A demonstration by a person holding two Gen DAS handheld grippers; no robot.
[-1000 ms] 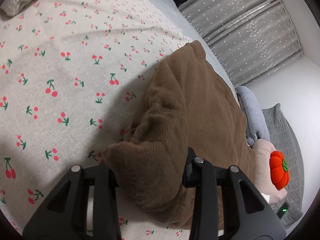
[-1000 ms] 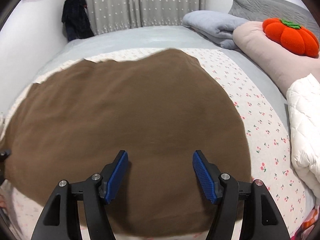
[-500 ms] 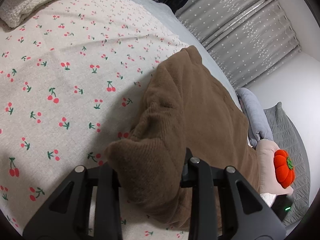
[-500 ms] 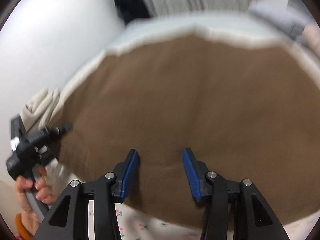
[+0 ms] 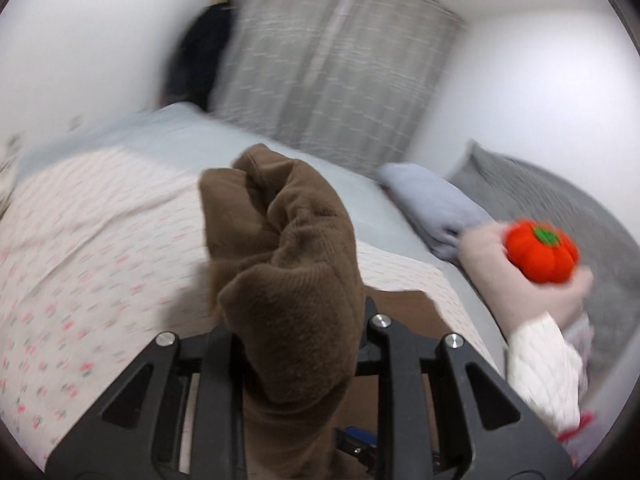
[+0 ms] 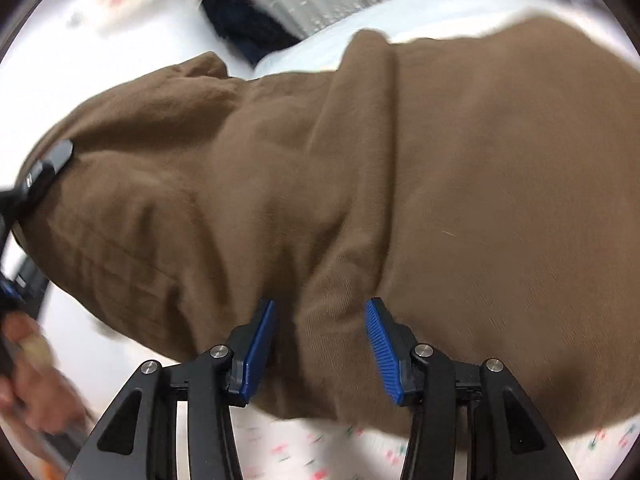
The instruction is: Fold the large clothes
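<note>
Grey curtains (image 5: 340,60) and white walls now fill the upper half of the left wrist view, where a second ago it looked down on the cherry-print sheet (image 5: 100,248) alone. That swing, and the blur in both views, says the left gripper (image 5: 298,344) has tipped up and lifted, carrying its corner of the brown garment (image 5: 288,280) with it. Its jaws stand narrow, closed on a thick bunch of the knit that stands up between them at lower centre of the frame and bulges above toward mid-frame. A flat strip of the same brown cloth shows lower right of that bunch, lying on the bed.

In the right wrist view the garment (image 6: 440,200) no longer lies as a smooth flat sheet: it has drawn into ridges and folds running from the upper left down toward the right gripper (image 6: 320,344). The blue jaws have closed in from their wide stance and now sit at a middling gap with a raised pleat of cloth between them; whether they actually pinch it I cannot tell. The left gripper (image 6: 36,184) appears at the left edge, gripping the garment's far corner, with the person's hand (image 6: 28,380) blurred below it.

My reading is that the fold has begun: the left edge is off the bed and heading across the garment. The pumpkin (image 5: 542,250) and pillows at right stay well apart from the work.
</note>
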